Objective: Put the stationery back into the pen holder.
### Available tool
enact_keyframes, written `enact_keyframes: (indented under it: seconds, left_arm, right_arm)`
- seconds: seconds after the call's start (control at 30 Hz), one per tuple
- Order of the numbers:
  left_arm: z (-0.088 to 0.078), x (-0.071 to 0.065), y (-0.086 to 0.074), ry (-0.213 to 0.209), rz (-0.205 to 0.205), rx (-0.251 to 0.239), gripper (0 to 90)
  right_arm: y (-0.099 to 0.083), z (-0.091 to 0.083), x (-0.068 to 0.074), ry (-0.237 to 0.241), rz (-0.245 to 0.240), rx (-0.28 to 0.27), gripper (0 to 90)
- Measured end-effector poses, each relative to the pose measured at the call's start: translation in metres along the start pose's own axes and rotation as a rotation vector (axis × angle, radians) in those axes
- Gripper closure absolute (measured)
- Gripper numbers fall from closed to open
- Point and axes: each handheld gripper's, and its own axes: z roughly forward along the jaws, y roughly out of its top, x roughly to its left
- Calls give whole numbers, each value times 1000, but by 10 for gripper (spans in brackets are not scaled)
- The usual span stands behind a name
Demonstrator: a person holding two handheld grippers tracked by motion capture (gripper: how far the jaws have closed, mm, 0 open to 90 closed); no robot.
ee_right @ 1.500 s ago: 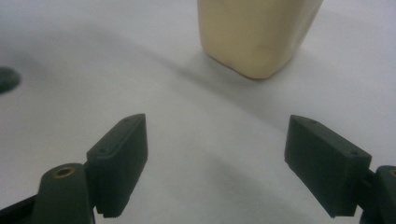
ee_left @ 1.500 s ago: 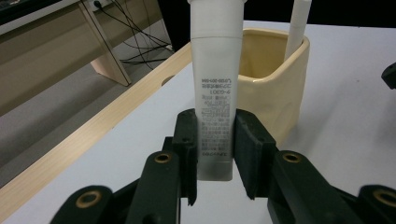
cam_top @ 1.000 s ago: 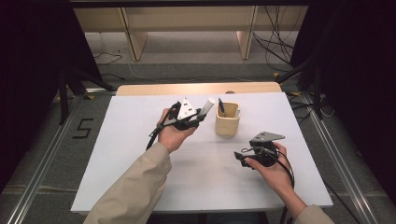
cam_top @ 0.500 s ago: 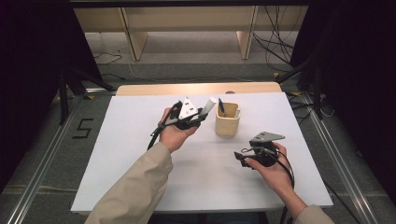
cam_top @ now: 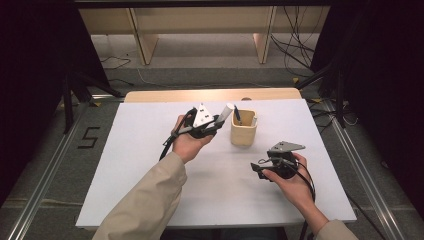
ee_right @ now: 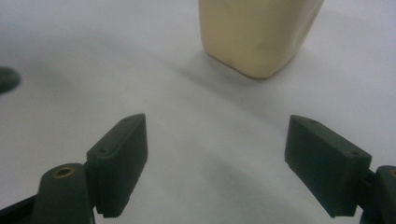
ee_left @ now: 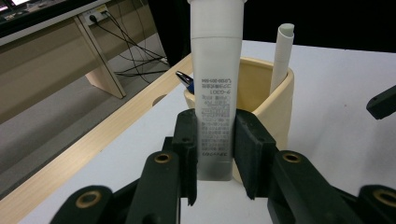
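**White tube clamped just left of the cup**

On the left, we hold the left gripper (cam_top: pixel 212 125) with its jaws closed on a white tube (ee_left: pixel 215 88), gripped near its lower end. The tube's far end reaches toward the rim of the beige cup (cam_top: pixel 243 132) on the worktop (cam_top: pixel 140 150). To the right, our right gripper (ee_right: pixel 215 163) hangs low with jaws wide and empty, the cup ahead of them.
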Motion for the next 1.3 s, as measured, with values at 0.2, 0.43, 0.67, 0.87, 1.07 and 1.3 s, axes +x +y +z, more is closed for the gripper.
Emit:
enact_keyframes:
  seconds: [0.2, 0.43, 0.67, 0.87, 1.07, 1.3]
  left_arm:
    - [1, 0, 1, 0, 0, -4, 713]
    - [4, -1, 3, -2, -4, -6, 713]
    - [8, -2, 7, -5, -2, -14, 713]
    - [11, -4, 11, -9, 0, -22, 713]
    - [14, -5, 14, -10, 3, -25, 713]
    - [18, -5, 16, -11, 2, -29, 713]
  right_arm:
    - [0, 0, 0, 0, 1, 2, 220]
    - [0, 0, 0, 0, 1, 1, 220]
    - [0, 0, 0, 1, 1, 0, 220]
    - [0, 0, -1, 1, 1, 0, 220]
    - [0, 0, -1, 1, 2, 0, 220]
    - [-1, 1, -1, 2, 3, 0, 220]
